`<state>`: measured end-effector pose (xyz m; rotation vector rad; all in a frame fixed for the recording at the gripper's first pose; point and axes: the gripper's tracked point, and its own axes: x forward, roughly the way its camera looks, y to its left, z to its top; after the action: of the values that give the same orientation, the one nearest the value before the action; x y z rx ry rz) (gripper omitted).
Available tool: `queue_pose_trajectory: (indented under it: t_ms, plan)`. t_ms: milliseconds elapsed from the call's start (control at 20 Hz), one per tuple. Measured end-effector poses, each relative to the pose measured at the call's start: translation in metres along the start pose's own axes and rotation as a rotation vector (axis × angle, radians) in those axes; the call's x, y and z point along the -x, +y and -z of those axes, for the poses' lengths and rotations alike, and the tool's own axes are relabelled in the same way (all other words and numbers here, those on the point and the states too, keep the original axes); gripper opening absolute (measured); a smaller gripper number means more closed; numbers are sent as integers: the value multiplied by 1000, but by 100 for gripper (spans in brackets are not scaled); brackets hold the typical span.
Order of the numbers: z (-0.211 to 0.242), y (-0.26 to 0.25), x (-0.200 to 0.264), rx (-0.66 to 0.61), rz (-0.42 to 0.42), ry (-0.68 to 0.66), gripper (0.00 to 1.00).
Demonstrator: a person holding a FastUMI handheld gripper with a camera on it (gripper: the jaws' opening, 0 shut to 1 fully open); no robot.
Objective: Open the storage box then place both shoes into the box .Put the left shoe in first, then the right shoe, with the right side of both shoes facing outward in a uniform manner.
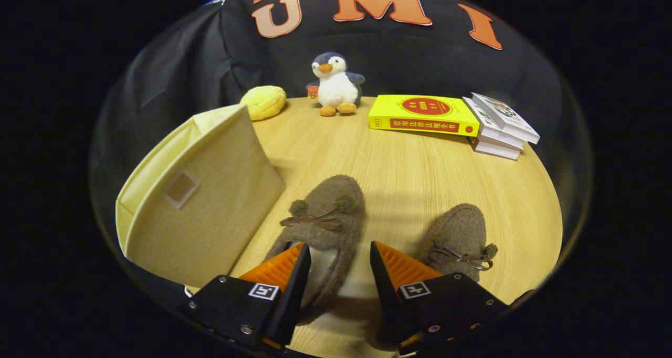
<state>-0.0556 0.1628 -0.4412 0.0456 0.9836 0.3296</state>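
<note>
Two brown fuzzy slippers with bows lie on the wooden table (399, 174). The left-hand slipper (325, 216) points away from me, and its heel edge sits between my fingers. The other slipper (457, 237) lies to the right, just beyond the right finger. My gripper (340, 253) is open, one finger inside the slipper's opening and the other outside its right wall, neither visibly pressing. The beige fabric storage box (205, 195) stands to the left of the slippers, its lid flap raised and its pale inside showing at the far left.
At the back of the table sit a yellow bun-shaped toy (264, 102), a plush penguin (335, 85), a thick yellow book (422, 115) and a stack of white books (501, 127). Black cloth walls close off the booth behind them.
</note>
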Motion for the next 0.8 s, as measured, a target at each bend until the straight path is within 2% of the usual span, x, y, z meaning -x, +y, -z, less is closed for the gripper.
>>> queue_pose_trajectory:
  t_ms: [150,300,400,500,600,800]
  plan:
    - [-7,9,-12,-35,-18,-29,59]
    - [0,6,-22,-21,4,-7,41]
    - [3,1,-28,-59,35,1,27]
    - [5,-2,-33,-104,43,9,17]
    - [4,-2,-32,-125,44,10,11]
    - [-4,5,-23,-165,38,10,8]
